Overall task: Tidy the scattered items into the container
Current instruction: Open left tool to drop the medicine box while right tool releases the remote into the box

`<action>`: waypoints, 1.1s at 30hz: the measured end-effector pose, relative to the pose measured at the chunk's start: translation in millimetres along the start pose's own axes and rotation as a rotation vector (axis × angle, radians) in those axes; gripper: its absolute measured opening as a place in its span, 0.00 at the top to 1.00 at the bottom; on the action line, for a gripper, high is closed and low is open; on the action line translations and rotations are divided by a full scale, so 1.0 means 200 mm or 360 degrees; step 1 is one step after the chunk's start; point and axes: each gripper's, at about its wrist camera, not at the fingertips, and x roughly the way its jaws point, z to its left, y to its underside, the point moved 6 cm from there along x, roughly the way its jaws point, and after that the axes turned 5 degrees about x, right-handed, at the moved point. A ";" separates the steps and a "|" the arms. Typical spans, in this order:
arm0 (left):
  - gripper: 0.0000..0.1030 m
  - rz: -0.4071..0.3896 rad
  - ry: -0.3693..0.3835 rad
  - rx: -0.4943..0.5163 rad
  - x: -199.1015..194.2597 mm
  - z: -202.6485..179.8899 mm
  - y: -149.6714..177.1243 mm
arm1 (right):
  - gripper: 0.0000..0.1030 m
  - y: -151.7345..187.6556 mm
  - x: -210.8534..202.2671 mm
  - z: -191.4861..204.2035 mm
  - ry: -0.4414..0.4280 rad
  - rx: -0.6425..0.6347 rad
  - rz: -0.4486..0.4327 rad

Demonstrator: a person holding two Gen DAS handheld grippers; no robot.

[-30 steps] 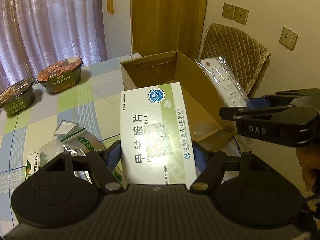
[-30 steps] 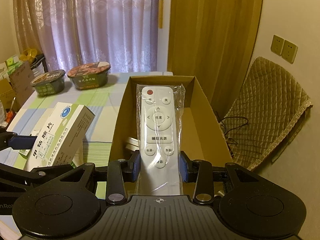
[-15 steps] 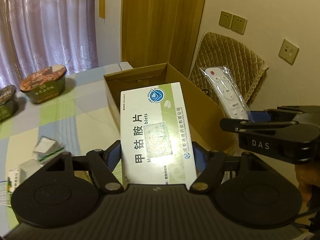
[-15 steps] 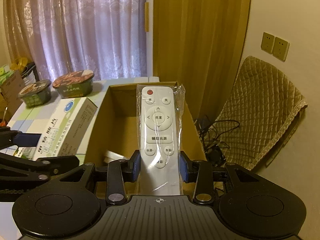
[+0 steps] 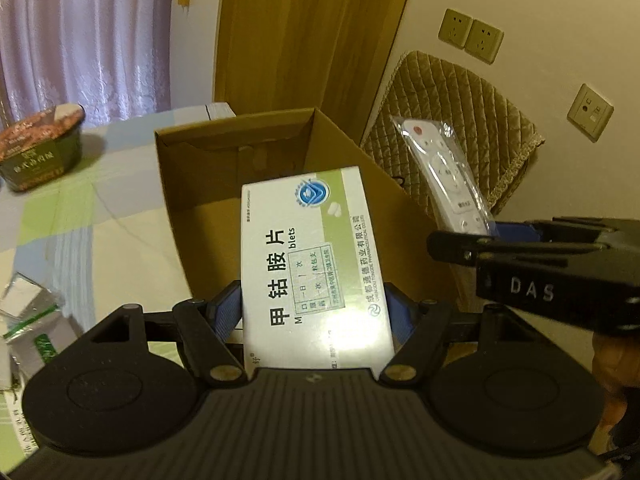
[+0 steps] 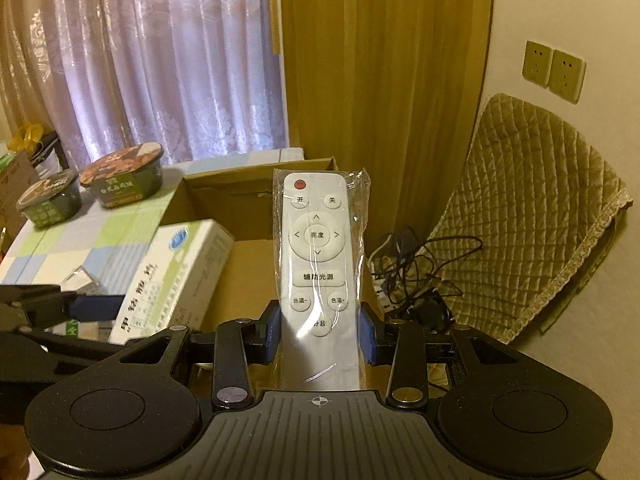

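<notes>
- Left gripper clamps medicine box, raised over cardboard box.
- Right gripper clamps bagged remote, over cardboard box's right wall.

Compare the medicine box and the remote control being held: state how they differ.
The medicine box is a broad white-and-green carton with printed text; the remote control is a slim white handset with buttons, sealed in clear plastic. The box sits in the left gripper, the remote in the right gripper. Both are clamped near their lower ends, standing up by the cardboard box.
</notes>
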 end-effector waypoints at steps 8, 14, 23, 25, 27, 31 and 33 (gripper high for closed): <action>0.24 0.0020 -0.0003 -0.0004 0.04 0.01 0.04 | 0.60 0.03 0.06 -0.04 0.0003 0.0014 0.0038; 0.21 -0.0007 -0.0026 -0.0031 -0.05 0.08 0.07 | 0.60 0.05 0.09 -0.02 -0.0013 0.0010 0.0058; 0.20 -0.0047 -0.0057 -0.0092 -0.18 0.16 0.11 | 0.60 0.04 0.11 0.08 -0.0053 -0.0028 0.0086; 0.20 -0.0048 -0.0058 -0.0094 -0.19 0.16 0.11 | 0.60 0.04 0.12 0.11 -0.0068 -0.0036 0.0103; 0.20 -0.0051 -0.0057 -0.0099 -0.21 0.17 0.12 | 0.59 0.04 0.13 0.13 -0.0084 -0.0042 0.0114; 0.20 -0.0060 -0.0060 -0.0108 -0.24 0.18 0.12 | 0.24 0.05 0.13 0.16 -0.0060 -0.0045 0.0091; 0.20 -0.0066 -0.0063 -0.0114 -0.25 0.18 0.13 | 0.23 0.05 0.11 0.15 -0.0056 -0.0028 0.0062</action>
